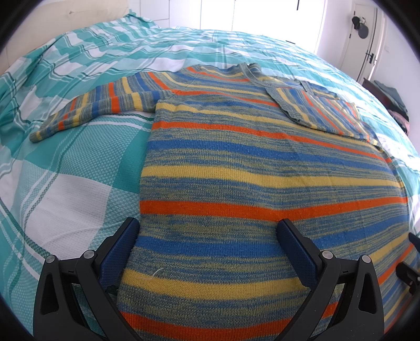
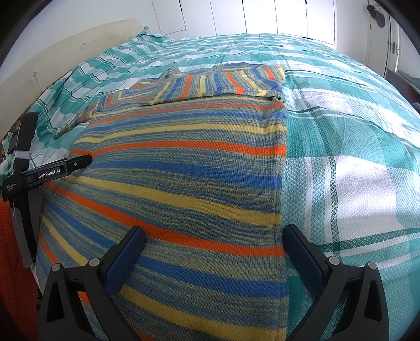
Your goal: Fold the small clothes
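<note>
A striped knit sweater in blue, yellow, orange and grey lies flat on the bed, collar away from me. Its left sleeve stretches out to the left. Its right sleeve is folded in across the chest, as the right wrist view also shows. My left gripper is open, its jaws spread over the sweater's lower left edge. My right gripper is open over the sweater's lower right edge. The left gripper's body shows at the left of the right wrist view.
The bed has a teal and white checked cover. A cream headboard is at the far left. White cupboard doors stand behind the bed. Dark clothes lie on furniture at the right.
</note>
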`<state>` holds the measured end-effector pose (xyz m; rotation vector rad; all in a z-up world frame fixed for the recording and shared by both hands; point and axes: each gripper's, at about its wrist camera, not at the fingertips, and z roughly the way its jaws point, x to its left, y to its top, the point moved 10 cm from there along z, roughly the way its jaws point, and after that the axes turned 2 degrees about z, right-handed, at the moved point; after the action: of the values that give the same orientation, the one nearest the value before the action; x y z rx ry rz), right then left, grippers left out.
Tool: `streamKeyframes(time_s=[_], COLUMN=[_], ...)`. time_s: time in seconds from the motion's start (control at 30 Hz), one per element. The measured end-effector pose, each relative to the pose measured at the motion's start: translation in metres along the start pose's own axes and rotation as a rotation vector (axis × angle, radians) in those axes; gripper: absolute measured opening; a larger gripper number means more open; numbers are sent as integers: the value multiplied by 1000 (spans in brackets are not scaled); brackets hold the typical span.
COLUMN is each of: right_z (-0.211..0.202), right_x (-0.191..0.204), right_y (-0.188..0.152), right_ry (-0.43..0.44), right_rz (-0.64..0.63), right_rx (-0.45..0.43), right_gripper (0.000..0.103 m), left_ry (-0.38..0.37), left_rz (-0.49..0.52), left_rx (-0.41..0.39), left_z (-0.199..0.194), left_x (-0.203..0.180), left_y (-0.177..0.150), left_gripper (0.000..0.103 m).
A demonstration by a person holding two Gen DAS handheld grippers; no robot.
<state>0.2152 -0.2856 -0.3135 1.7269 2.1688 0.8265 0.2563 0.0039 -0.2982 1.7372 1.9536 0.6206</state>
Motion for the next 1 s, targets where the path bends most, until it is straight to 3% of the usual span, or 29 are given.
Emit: streamKeyframes(time_s=[1.0], right_z=[-1], right_x=[-2], right_y=[3], right_ry=[-3], right_rz=[-5], right_rx=[7], right_gripper=[103], left_ry=[1], left_rz=[-2], left_rx=[0], left_z=[0], left_x=[0], left_y=[0], left_gripper=[103])
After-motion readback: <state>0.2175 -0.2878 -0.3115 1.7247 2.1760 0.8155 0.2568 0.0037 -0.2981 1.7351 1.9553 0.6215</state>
